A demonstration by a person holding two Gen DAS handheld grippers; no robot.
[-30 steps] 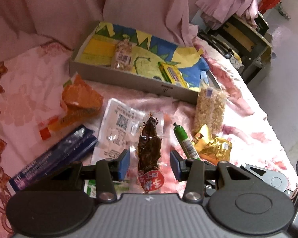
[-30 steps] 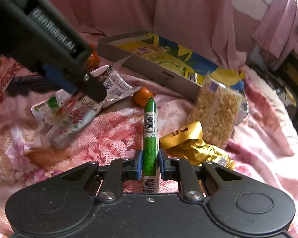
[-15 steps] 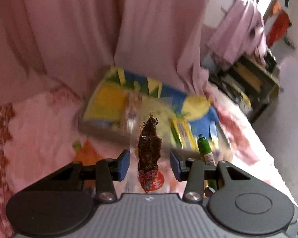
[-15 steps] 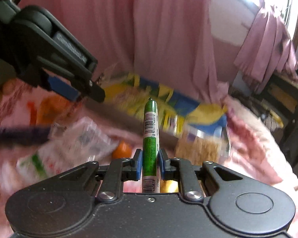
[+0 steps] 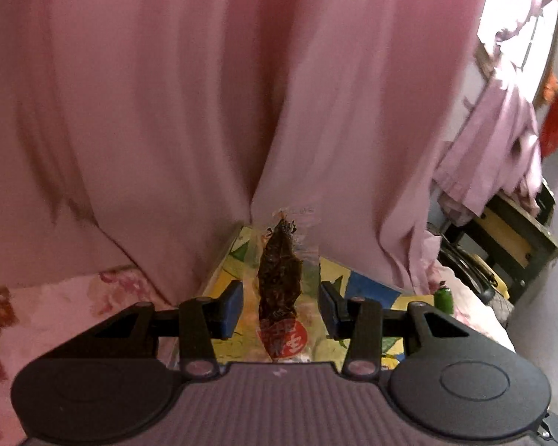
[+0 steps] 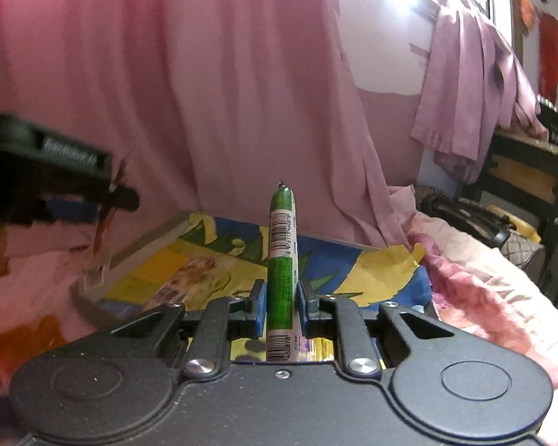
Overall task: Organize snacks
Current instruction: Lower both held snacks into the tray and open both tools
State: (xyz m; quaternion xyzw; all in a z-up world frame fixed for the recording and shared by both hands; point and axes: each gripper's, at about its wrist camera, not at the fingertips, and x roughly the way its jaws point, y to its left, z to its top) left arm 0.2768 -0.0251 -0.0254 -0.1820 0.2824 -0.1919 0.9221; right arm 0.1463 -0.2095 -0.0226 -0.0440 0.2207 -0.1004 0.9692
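Snacks are up in the air, one per gripper, both carried over the shallow box [image 6: 204, 256] with the bright yellow-and-blue lining that sits on the flowered bedspread [image 6: 476, 278] in front of the pink curtain [image 5: 204, 93].

The left gripper [image 5: 281, 303] holds a clear packet of dark dried meat [image 5: 279, 278]. Its jaws stand apart at the width of the wrapper, blue pads at the film's two edges, so the grip looks to be on thin plastic only. The right gripper [image 6: 282, 306] has its jaws closed snugly on a green sausage stick [image 6: 282, 260] that points up and away, its far end well past the pads.

My worry is the left side: a pinch on slack film could let the packet twist or slide out before it is over the box, landing on the bed. The sausage stick is round and smooth, so it could pivot in the pads if tipped quickly. The two grippers are also near each other, the left one showing at the left of the right camera, and could bump over the same box.

Count: two grippers, two held snacks, one box, with at least one pale packet [image 6: 184, 278] already lying blurred in it.
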